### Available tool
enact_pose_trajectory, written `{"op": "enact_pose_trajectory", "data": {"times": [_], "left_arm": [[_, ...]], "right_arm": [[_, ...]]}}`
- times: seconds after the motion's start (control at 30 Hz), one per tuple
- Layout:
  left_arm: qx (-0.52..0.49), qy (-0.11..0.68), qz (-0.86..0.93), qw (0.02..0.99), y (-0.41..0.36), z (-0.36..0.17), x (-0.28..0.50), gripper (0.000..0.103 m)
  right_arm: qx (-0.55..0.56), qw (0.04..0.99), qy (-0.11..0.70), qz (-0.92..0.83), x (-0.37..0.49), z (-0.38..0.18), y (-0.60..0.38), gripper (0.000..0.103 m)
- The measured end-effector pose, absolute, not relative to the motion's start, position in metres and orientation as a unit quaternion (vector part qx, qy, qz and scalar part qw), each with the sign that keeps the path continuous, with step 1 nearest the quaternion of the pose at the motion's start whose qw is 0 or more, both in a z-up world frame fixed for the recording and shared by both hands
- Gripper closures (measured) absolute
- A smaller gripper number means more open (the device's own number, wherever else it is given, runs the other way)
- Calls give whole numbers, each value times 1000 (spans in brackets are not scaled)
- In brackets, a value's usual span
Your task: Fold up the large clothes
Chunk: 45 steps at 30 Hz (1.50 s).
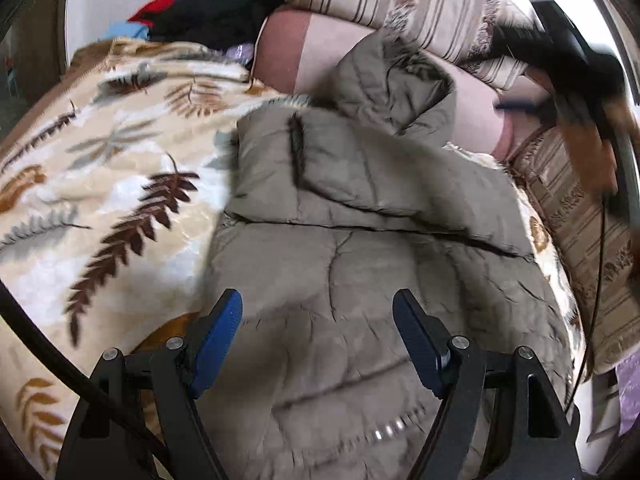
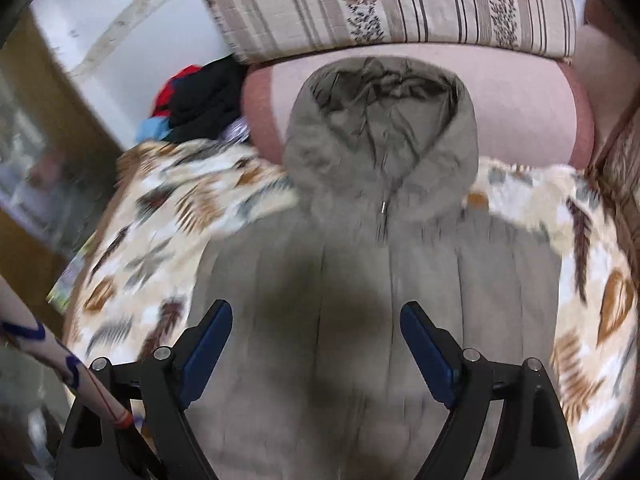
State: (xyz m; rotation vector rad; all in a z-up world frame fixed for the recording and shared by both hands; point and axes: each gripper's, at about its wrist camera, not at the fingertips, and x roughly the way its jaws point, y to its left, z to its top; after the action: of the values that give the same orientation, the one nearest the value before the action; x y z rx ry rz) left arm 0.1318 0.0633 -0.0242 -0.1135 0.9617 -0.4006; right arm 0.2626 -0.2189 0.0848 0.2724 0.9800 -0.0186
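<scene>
Surroundings: a leaf-patterned blanket (image 2: 152, 240) covers the sofa seat, with a pink bolster (image 2: 520, 112) along its far edge and a striped floral cushion (image 2: 360, 4) above that. A heap of red, black and blue clothes (image 2: 196, 100) sits at the far left corner, just beside the bolster's end. In the left wrist view a second striped cushion (image 1: 580, 240) borders the blanket on the right, and my right gripper (image 1: 576, 80) appears there blurred, raised above that edge.

Task object: the khaki hooded jacket (image 2: 360, 280) lies zipped and front-up on the blanket. Its long axis runs away from me, hood (image 2: 380, 112) at the far end resting against the bolster, hem end nearest my fingers. In the left wrist view one side is folded across the body, forming a straight crease.

Grippers: my left gripper (image 1: 318, 320) hovers over the near part of the jacket, fingers spread wide, holding nothing. In its own view my right gripper (image 2: 316, 328) likewise hangs over the jacket's midline, fingers apart and empty.
</scene>
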Motion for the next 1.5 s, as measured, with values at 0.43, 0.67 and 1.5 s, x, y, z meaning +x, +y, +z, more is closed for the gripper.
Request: {"op": "enact_pose_trajectory", "data": {"times": [0.43,0.67,1.5], "left_arm": [[-80,465,-252,845,69,-75,151,26],[-81,472,-264,837,67,-83,153,21],[-172,475,-262,823,108,-74,154,19]], "right_arm": [[146,892,405,-138,474,90,-230,14],[116,865,453,-181,531,36,-238,23],[86,902,420,-54,207,80,-147,94]]}}
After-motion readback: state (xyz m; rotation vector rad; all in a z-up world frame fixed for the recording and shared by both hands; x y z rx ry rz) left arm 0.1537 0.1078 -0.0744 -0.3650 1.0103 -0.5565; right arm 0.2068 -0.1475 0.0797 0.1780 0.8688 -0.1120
